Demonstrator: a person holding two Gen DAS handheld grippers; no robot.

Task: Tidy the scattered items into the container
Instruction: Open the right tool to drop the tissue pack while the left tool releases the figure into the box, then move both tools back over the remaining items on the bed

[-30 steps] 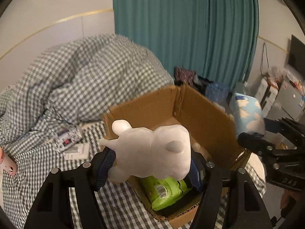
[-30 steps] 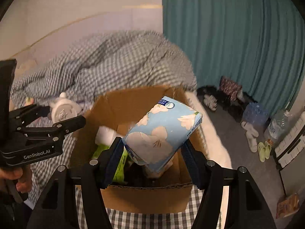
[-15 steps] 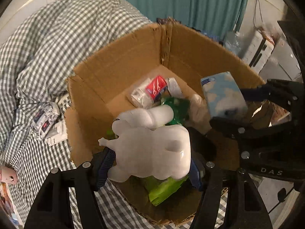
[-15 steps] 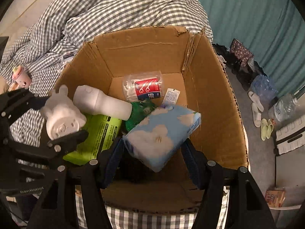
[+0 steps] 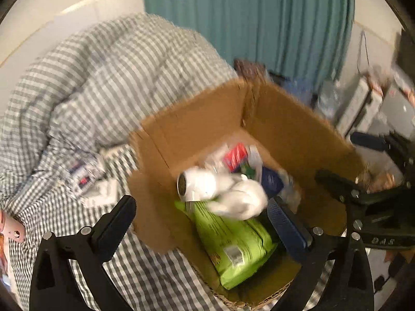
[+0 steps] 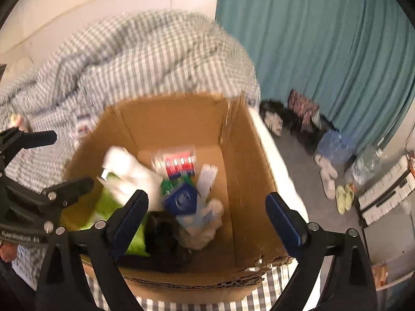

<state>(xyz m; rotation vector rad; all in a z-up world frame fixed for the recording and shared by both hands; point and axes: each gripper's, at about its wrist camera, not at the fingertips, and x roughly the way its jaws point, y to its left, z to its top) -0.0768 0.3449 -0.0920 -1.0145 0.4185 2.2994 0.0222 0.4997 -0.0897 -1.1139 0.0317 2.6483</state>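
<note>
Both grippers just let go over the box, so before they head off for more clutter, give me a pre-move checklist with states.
1. Left gripper open after its jaws have just been opening, nothing between them: ok.
2. Right gripper likewise open and free: ok.
3. White bear toy inside cardboard box: ok.
4. Blue tissue pack inside box: ok.
5. Items settled: cannot tell, blurred.
6. Bed cleared: not ok, packet lies on the checked sheet.

You can read only mirrored, blurred letters on the right gripper (image 5: 384, 241); the labels in the cardboard box (image 6: 249, 171) are illegible.
</note>
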